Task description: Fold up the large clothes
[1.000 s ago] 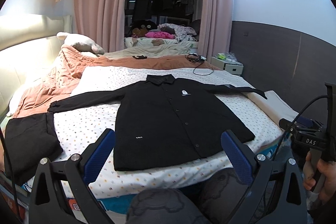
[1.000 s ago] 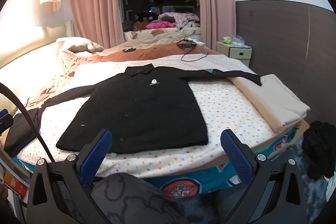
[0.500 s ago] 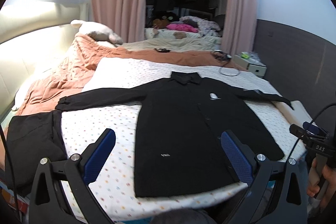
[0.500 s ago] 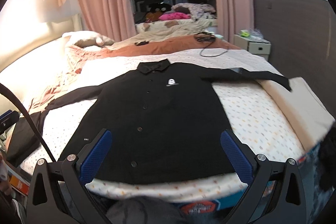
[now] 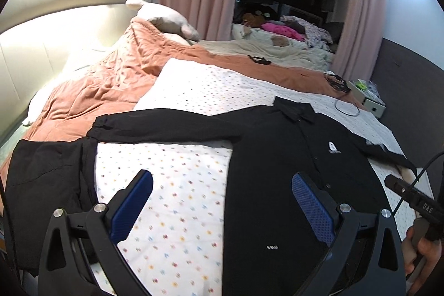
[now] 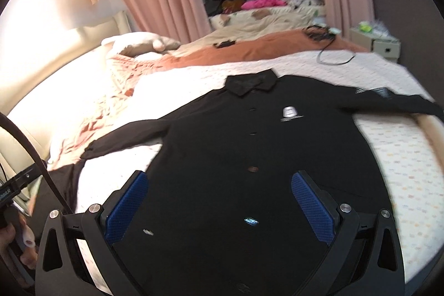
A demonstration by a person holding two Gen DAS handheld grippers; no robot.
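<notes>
Black shirt [image 6: 249, 151] flat, frame centre, on dotted sheet [image 5: 180, 185]; left gripper [image 5: 222, 201] and right gripper [image 6: 219, 199] jaws apart, empty

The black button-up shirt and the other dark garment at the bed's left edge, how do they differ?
The black button-up shirt lies flat, sleeves outstretched, on the dotted sheet; the dark garment lies bunched at the bed's edge. The shirt shows a collar, buttons and a white chest logo; the garment shows none. Both are dark, and neither is gripped.
</notes>
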